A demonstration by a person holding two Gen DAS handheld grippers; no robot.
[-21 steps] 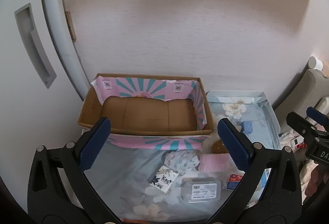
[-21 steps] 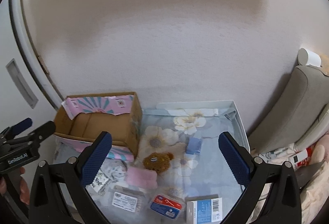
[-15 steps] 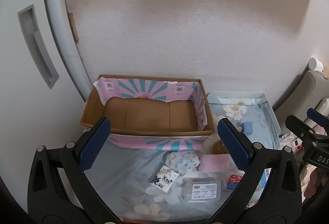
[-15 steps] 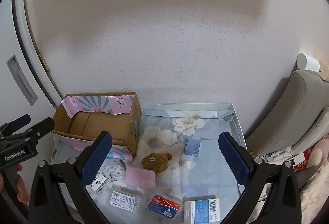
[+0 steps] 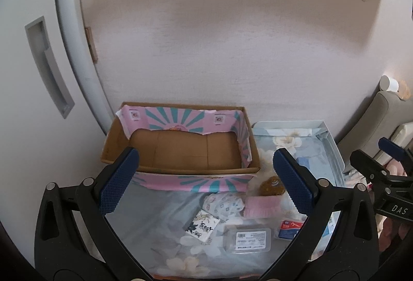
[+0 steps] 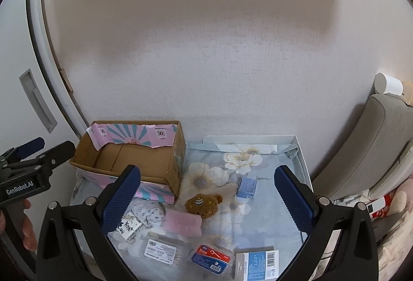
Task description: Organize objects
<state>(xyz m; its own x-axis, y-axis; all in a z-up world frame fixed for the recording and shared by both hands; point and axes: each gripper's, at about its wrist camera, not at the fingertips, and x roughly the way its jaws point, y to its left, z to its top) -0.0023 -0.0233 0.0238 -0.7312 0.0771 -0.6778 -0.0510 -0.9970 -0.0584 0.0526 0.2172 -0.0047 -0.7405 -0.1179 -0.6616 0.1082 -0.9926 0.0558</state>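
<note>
**Both tongs spread wide, nothing pinched**

Left tongs (image 5: 204,180) and right tongs (image 6: 207,195): jaws fully apart, empty, both angled down over the flower-print cloth (image 6: 260,219) covering the counter. Each shows at the edge of the other's view: right tongs (image 5: 379,159) far right in the left wrist view, left tongs (image 6: 38,149) far left in the right wrist view, with a hand (image 6: 27,229) under it.

Largest to smallest, relative to the tongs:

- Cardboard box (image 5: 180,149), pink/teal sunburst liner, open top, nothing inside. Straight ahead of left tongs, against the wall; ahead-left of right tongs (image 6: 134,154).
- White tray edge (image 6: 300,151) under the cloth, ahead-right of right tongs.
- Clear plastic case with barcode label (image 5: 247,239), below and between the left fingers.
- White/blue barcoded box (image 6: 258,263), bottom of right view, between the right fingers.
- Pink pad (image 6: 183,223), between the right fingers, touching the brown plush.
- Patterned fabric bundle (image 5: 224,204), just left of the pink pad.
- Brown plush (image 6: 204,203), centre between the right fingers.
- Red/blue floss-pick case (image 6: 211,256), beside the clear case.
- Black-and-white printed packet (image 5: 202,225), touching the fabric bundle.
- Small blue box (image 6: 247,186), ahead, just left of the right finger.

All loose items lie outside the cardboard box.
</note>
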